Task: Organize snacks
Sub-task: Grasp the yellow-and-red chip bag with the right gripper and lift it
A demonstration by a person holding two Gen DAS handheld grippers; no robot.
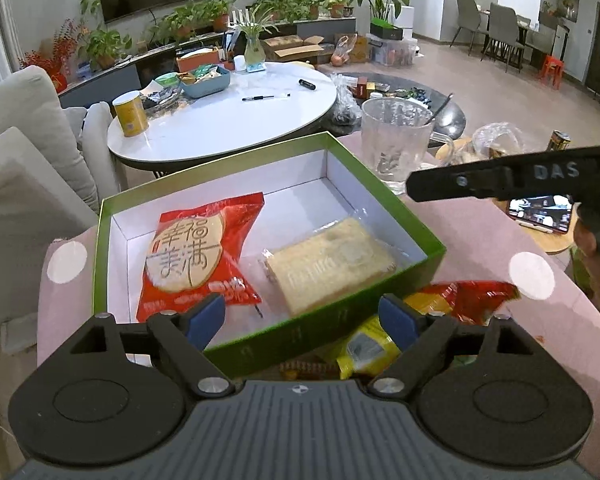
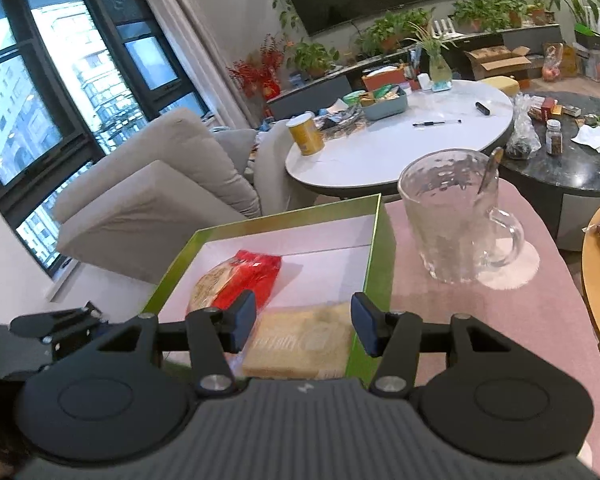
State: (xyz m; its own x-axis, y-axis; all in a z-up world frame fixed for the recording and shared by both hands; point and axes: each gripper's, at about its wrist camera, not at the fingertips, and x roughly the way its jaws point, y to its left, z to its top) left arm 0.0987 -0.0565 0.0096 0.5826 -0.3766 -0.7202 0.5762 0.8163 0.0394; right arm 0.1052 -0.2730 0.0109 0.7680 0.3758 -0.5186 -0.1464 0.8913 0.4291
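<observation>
1. A green box (image 1: 340, 322) with a white inside sits open on the pink-covered counter (image 1: 480, 236).
2. Inside it, a red-wrapped round biscuit (image 1: 188, 258) lies toward the left, and a clear-wrapped pale rectangular cake (image 1: 328, 266) lies beside it on the right.
3. Just outside the box's near wall lie loose snack packets, one yellow (image 1: 366, 350) and one red (image 1: 480, 300).
4. The left tongs (image 1: 302, 318) stand open over the box's near wall, nothing between the pads.
5. The right tongs (image 2: 303, 324) stand open and empty above the pale cake.
6. A glass mug (image 2: 448, 216) with a spoon stands on the counter beyond the box.
</observation>
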